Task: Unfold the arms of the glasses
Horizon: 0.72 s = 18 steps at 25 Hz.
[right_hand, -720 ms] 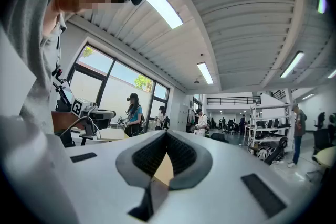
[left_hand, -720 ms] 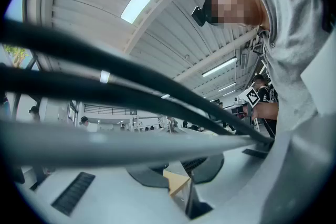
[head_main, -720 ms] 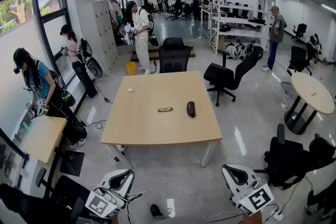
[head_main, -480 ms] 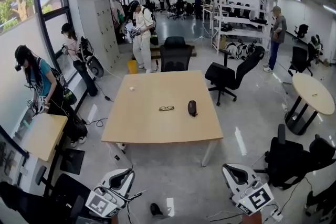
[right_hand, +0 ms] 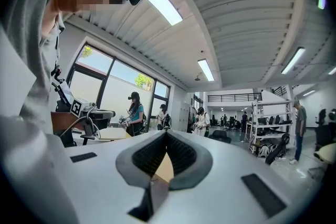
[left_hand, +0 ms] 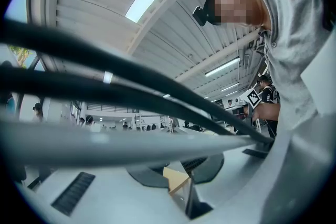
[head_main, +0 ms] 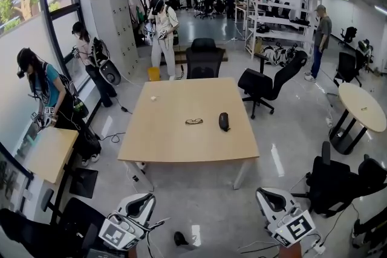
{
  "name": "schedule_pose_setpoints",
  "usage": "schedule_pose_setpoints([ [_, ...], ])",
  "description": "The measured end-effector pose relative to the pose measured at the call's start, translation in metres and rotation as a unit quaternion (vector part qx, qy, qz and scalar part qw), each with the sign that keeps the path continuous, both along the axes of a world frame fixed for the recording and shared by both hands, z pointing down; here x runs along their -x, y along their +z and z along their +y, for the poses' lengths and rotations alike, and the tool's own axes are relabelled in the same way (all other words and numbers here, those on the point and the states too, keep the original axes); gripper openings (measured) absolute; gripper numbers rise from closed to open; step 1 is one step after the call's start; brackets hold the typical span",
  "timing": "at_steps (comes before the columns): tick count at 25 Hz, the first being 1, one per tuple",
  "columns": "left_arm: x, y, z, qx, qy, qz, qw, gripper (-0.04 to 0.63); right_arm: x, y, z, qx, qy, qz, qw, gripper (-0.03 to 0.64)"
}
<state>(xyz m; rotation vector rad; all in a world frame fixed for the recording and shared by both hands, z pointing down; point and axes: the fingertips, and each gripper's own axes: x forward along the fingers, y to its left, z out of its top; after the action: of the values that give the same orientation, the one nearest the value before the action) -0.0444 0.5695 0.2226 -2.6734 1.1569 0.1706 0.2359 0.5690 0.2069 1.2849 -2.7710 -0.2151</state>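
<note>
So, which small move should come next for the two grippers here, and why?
Probably step toward the table and bring both grippers over the glasses, opening the jaws on the way. The glasses lie untouched beside a dark oval object. The left gripper and the right gripper hang well short of the table's near edge, both with jaws together and nothing between them.

The glasses (head_main: 194, 121) and the table (head_main: 181, 148) now sit slightly higher and further right in the head view.
</note>
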Motion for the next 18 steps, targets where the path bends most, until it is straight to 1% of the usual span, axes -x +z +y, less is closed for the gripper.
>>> schedule_pose_setpoints([
  [6,0.016,0.009,-0.025,0.007,0.002,0.004,1.0000,0.026,0.014,0.005,-0.023,0.009,0.004,-0.028,1.000,0.009],
  [9,0.029,0.011,-0.045,0.010,0.006,0.006,0.9999,0.026,0.028,0.007,-0.044,0.014,0.010,-0.025,1.000,0.009],
  [13,0.055,0.014,-0.082,0.016,0.012,0.009,0.9998,0.026,0.056,0.008,-0.074,0.016,0.015,-0.016,1.000,0.009],
  [16,0.071,0.012,-0.111,0.013,0.024,0.015,0.9995,0.026,0.076,0.005,-0.097,0.015,0.021,-0.009,1.000,0.009],
  [18,0.081,0.010,-0.130,0.007,0.031,0.013,0.9994,0.026,0.090,0.002,-0.112,0.013,0.027,-0.006,1.000,0.009],
])
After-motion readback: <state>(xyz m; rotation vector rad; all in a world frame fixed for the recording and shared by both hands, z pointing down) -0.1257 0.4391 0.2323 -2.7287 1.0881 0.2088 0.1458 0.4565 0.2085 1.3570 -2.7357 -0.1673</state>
